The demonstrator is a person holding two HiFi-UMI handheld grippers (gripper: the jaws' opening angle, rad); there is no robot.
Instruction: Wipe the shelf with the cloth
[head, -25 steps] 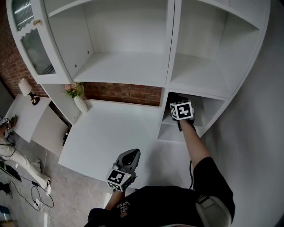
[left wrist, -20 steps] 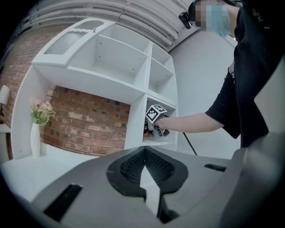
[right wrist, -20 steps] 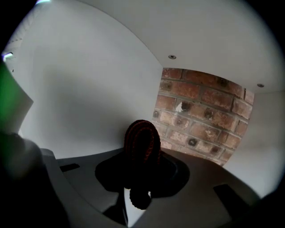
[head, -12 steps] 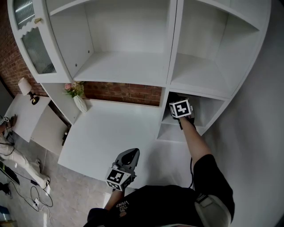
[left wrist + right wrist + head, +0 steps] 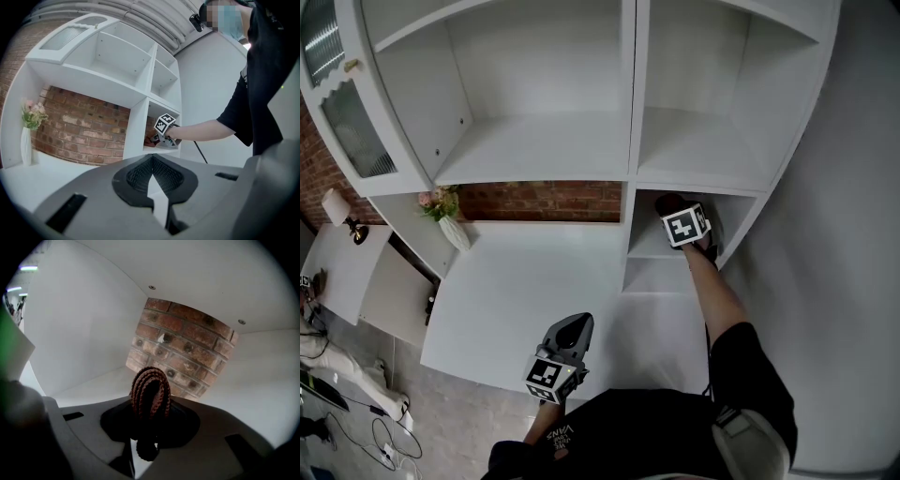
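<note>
The right gripper [image 5: 149,434] was clamped on the folded cloth [image 5: 150,390], which stood out ahead of its jaws inside the low shelf [image 5: 89,385]. The board lay just beneath it, the brick back [image 5: 183,348] straight ahead. The left gripper [image 5: 152,185], jaws together and empty, hung well apart.

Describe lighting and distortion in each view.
Head view: evenly lit, the white shelf unit has bowed edges. Left gripper view: strong fisheye, black corners. Right gripper view: dimmer compartment, the brown cloth is sharp, the right tool has a shadowed body.

One left gripper [image 5: 574,327], one right gripper [image 5: 673,210], one cloth [image 5: 150,389], one shelf unit [image 5: 629,141], one flower vase [image 5: 455,232], one lamp [image 5: 337,206]
</note>
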